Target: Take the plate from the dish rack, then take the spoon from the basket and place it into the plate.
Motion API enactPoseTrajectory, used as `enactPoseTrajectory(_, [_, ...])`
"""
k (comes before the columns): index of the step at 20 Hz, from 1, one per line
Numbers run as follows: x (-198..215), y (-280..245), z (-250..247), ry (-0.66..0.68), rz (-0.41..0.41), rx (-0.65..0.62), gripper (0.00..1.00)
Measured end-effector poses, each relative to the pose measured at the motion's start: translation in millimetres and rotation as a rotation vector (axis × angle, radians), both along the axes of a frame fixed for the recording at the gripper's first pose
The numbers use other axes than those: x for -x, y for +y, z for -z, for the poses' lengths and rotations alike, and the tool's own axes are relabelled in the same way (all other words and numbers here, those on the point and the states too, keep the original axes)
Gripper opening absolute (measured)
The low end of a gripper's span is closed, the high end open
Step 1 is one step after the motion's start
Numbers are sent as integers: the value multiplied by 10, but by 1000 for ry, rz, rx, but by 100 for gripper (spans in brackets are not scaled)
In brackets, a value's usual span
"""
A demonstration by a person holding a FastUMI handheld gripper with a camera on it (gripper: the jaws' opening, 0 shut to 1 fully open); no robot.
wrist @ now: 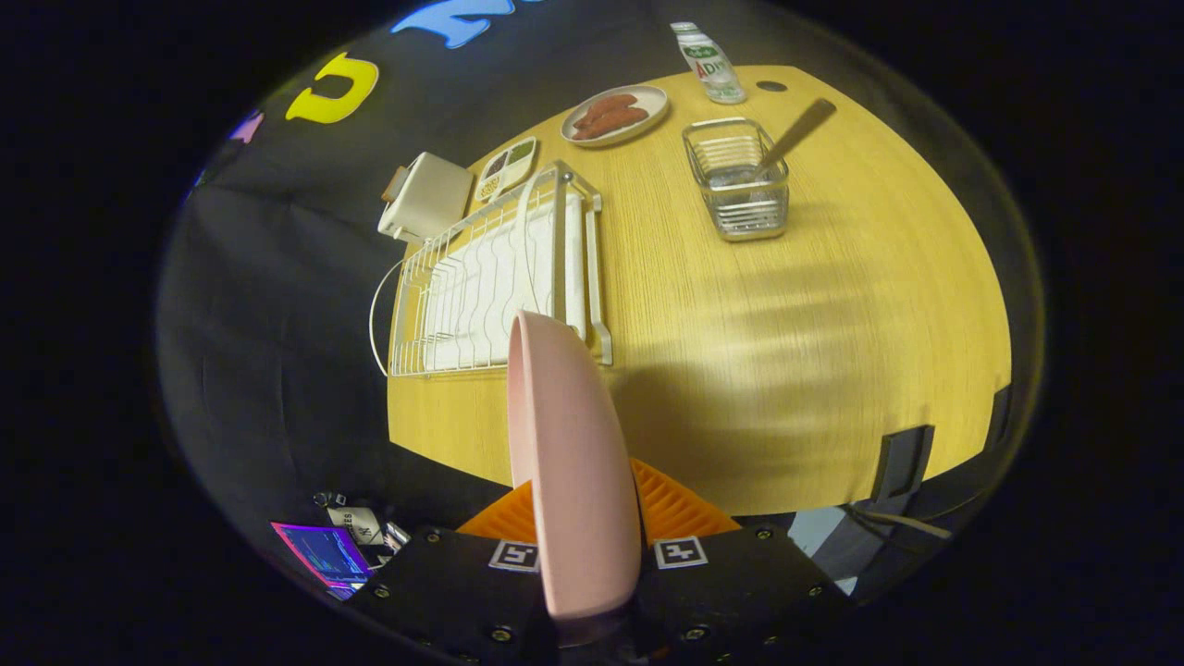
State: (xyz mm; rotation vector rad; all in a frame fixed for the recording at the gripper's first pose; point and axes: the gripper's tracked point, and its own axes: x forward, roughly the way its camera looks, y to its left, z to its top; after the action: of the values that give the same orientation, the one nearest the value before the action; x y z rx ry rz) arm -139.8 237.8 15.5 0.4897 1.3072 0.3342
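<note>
At the far left, below the desk [795, 305] edge, a small lit screen [324, 553] glows among some clutter too small to make out. On the desk's left end sits a pale boxy appliance [427, 196], with a small sectioned tray [507, 168] just beside it. Next comes the white wire dish rack [481, 277], lying along the desk's left side with its slots bare. Beyond it a plate of sausages [614, 115] rests near the far edge, and further right a bottle [708, 63] stands upright by a dark round hole in the desktop. Just in front of the bottle is the wire basket [737, 178], the spoon [794, 137] leaning in it with its handle sticking up and out to the right.

The tongs [583, 592] are held above the near edge of the desk, tilted down toward it. Their fingers are closed onto the pink plate [569, 462], which stands on edge between them, its rim reaching up in front of the rack's near end. The plate hides the fingertips themselves.
</note>
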Motion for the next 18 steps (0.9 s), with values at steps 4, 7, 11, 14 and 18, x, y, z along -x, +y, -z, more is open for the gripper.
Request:
enactPoseTrajectory(4, [93, 72, 323, 30, 5, -43, 29])
enactPoseTrajectory(7, [112, 173, 526, 47, -6, -72, 29])
enactPoseTrajectory(11, [136, 359, 707, 66, -14, -122, 29])
enactPoseTrajectory(14, [149, 434, 873, 87, -9, -126, 29])
enactPoseTrajectory(18, [150, 570, 928, 79, -9, -165, 29])
